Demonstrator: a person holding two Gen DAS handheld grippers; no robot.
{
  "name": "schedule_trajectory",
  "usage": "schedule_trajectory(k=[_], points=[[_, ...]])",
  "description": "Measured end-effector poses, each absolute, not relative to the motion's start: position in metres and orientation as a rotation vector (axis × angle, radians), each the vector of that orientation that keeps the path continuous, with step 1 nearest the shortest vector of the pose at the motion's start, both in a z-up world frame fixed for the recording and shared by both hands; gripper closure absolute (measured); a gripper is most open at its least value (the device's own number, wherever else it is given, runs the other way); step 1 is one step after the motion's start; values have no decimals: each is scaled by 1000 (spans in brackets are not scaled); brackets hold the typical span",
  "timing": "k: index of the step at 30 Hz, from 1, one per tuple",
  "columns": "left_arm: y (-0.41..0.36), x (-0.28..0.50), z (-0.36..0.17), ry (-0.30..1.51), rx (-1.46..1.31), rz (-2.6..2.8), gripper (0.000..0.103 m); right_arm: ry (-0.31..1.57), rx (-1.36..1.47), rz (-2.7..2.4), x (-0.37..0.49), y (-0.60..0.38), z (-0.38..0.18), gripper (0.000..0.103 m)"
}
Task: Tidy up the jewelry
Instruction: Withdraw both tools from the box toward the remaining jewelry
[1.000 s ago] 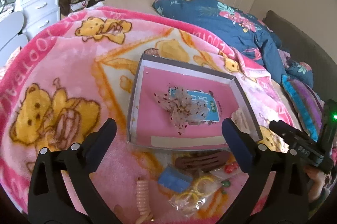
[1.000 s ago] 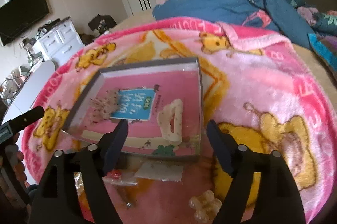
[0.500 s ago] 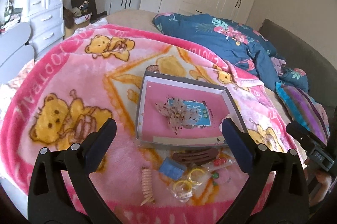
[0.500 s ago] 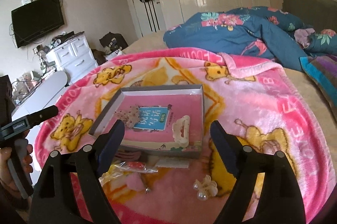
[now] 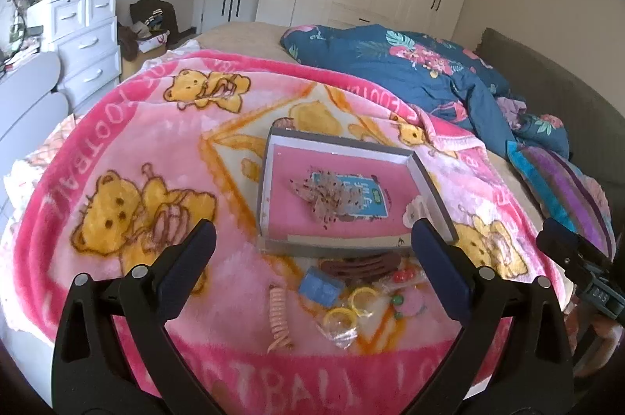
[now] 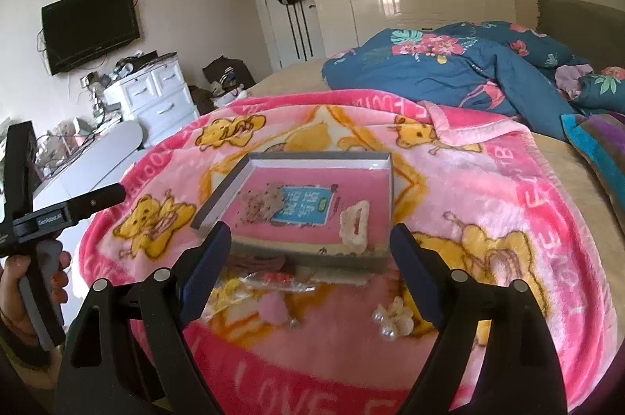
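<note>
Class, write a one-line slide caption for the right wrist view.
Open right gripper above a pearl flower clip, facing a shallow box holding a cream claw clip.

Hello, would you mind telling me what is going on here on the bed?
A person holds a two-finger gripper in each hand, sorting jewelry on a pink bear blanket. Both the left gripper and the right gripper are open and empty, hovering short of the items. A shallow box already holds a sparkly bow and a cream claw clip. A brown hair clip, yellow rings, a coil hair tie and a pearl flower clip lie loose in front of it.
</note>
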State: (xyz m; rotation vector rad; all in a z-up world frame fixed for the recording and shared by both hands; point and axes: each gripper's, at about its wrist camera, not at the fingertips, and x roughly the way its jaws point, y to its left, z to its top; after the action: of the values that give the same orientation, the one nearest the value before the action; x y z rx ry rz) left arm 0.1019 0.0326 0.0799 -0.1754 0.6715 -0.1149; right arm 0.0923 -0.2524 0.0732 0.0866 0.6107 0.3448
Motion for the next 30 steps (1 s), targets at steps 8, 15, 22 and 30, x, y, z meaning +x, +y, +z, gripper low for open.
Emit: schedule_trajectory(k=[8, 15, 22, 30], points=[[27, 95, 64, 716, -136, -111, 9, 647, 62, 368, 78, -243, 57, 20], [21, 90, 46, 756, -101, -112, 9, 680, 49, 376, 70, -237, 41, 20], [14, 82, 25, 808, -67, -132, 9, 714, 26, 388, 66, -230, 24, 20], [16, 83, 2, 868, -52, -128, 9, 768, 16, 418, 66, -219, 4, 20]])
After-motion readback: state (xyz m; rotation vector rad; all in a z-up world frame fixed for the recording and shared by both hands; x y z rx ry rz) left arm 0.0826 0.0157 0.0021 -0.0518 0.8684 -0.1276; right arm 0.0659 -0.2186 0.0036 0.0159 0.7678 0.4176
